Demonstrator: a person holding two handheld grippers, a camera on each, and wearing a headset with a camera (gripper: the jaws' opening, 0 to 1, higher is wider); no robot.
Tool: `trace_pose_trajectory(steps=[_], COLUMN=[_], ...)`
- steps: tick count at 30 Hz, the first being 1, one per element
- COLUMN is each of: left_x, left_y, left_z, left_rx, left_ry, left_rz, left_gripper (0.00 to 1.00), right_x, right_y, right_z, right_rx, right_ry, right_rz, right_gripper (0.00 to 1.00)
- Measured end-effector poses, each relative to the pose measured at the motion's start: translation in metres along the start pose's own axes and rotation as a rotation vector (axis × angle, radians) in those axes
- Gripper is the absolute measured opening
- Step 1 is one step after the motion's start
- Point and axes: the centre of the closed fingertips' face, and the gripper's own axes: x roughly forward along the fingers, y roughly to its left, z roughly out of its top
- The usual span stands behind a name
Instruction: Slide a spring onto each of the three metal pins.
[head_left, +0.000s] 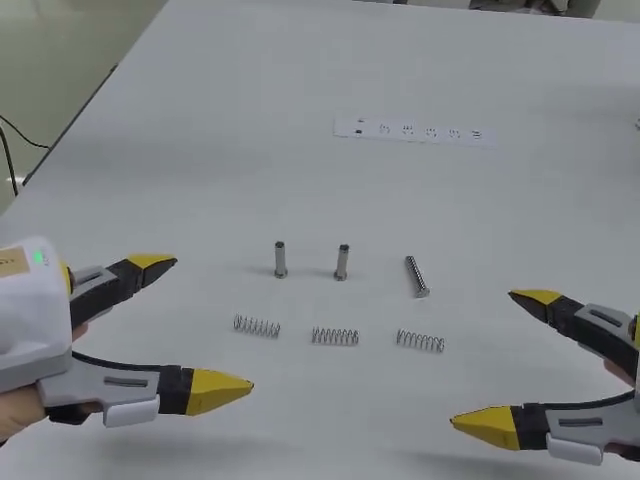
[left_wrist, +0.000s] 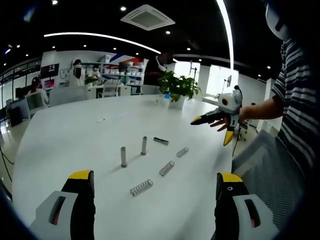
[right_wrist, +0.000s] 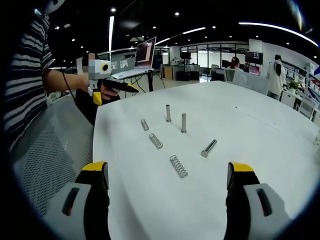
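Three small coiled springs lie on their sides in a row on the tabletop, each apart from the next: the left spring, the middle spring and the right spring. Each is a thin helix of bright wire, and none is on a pin.

Just behind them, in a matching row, are three short cylindrical metal pins with a dull steel sheen. The left pin and the middle pin stand upright. The right pin lies flat at a slight angle to the row, and the right gripper view shows a wider head at one end of it.

The left hand-held gripper hangs over the tabletop to the left of the springs, its jaws spread wide with nothing between them. The right hand-held gripper hangs to the right of the springs, also spread wide and grasping nothing. Both have black jaws with grey inserts and pointed yellow tips.

The tabletop is smooth, matte and pale grey-white. Well beyond the pins a flat white power strip lies on it, long and narrow, with a line of sockets along its face.
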Motion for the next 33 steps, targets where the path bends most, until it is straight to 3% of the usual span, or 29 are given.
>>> trace_pose_trajectory(steps=[18,23,27,33], left_x=[0.001,-0.001,0.000,0.001], left_y=[0.002,0.002,0.003,0.002], left_z=[-0.009,-0.010,-0.012,-0.010], left_rx=[-0.009,-0.014,-0.016,-0.015], left_ry=[0.022,0.022,0.023,0.017], left_rz=[0.006,0.007,0.008,0.006], left_gripper=[0.99,0.99,0.99,0.99], right_x=[0.004,0.008,0.014,0.016], right_y=[-0.007,-0.011,-0.018,-0.024], right_z=[0.006,0.013,0.014,0.024], right_rx=[0.018,0.028,0.038,0.073], right_ry=[-0.006,-0.010,0.018,-0.004], right_rz=[-0.002,0.003,-0.002,-0.006], right_gripper=[0.99,0.96,0.91,0.87])
